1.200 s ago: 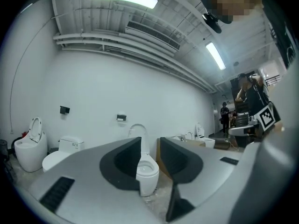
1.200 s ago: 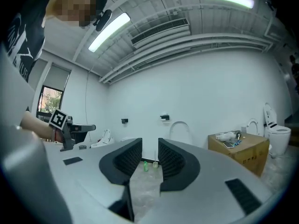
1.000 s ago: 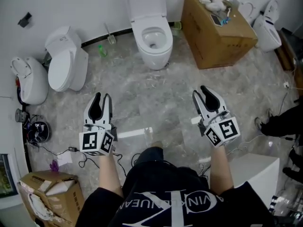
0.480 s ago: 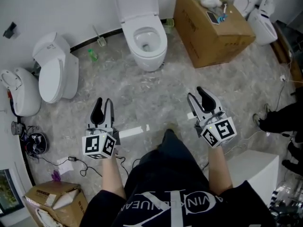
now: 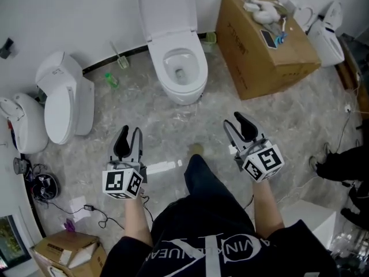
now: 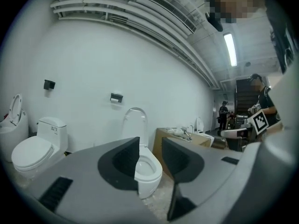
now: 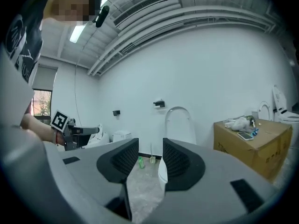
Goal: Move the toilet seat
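A sanitary-ware storeroom or test room is shown, not a household bathroom. 4 toilets are stood on 1 marble-patterned floor (image 5: 288, 126): an open toilet (image 5: 176, 68) ahead-left of the right gripper (image 5: 233, 120), a closed toilet (image 5: 63, 105) and a 3rd toilet (image 5: 20, 123) far to its left, and a 4th toilet (image 5: 326, 33) ahead-right, beyond a cardboard box (image 5: 259, 56). Loose cables (image 5: 86, 208) are seen behind-left, and bare ceiling ducts (image 6: 163, 8) are exposed overhead.

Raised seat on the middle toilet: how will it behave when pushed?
The raised seat looks like rigid plastic, so probably stiff and light. It stands upright over the bowl, so past vertical it may fall and slam.
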Available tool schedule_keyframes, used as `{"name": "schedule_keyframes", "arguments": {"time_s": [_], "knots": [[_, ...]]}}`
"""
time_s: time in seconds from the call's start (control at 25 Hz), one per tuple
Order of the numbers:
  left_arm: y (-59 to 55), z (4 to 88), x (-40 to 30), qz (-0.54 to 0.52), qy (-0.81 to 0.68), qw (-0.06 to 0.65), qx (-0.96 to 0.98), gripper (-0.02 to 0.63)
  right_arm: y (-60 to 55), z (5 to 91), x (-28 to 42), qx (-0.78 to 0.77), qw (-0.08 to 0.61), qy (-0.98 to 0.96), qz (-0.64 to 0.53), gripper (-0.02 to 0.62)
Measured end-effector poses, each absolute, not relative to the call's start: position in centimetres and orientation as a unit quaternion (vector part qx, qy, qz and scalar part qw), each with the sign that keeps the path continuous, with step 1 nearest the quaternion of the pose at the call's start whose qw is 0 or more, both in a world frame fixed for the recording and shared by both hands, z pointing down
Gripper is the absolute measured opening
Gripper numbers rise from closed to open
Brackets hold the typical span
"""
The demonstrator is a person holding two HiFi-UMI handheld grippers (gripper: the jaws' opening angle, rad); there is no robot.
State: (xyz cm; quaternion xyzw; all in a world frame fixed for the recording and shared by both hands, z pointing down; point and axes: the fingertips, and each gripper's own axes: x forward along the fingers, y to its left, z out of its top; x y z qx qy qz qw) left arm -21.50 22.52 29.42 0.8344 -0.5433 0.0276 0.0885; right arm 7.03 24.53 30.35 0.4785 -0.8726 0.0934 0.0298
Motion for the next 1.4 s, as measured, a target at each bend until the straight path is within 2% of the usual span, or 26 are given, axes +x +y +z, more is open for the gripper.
{"name": "schedule_keyframes", "arguments": {"time_s": [0.28,0.6,1.16,1.4], "knots": [[12.8,30.8,-19.8,0.04,-0.542,0.111,0.832,0.143,13.9,32.1,7.6,0.451,0.065,-0.883,0.111,0.172],[5.9,36.0,-18.3,0.057,-0.549,0.148,0.82,0.144,7.3,38.4,7.9,0.43,0.095,-0.883,0.162,0.172],[-0.3,52.6,-13.2,0.108,-0.496,0.193,0.84,0.155,2.6,55.4,5.9,0.413,0.13,-0.872,0.23,0.172],[-1.7,62.0,-11.4,0.13,-0.478,0.219,0.841,0.169,0.4,62.5,5.7,0.448,0.113,-0.848,0.259,0.172]]}}
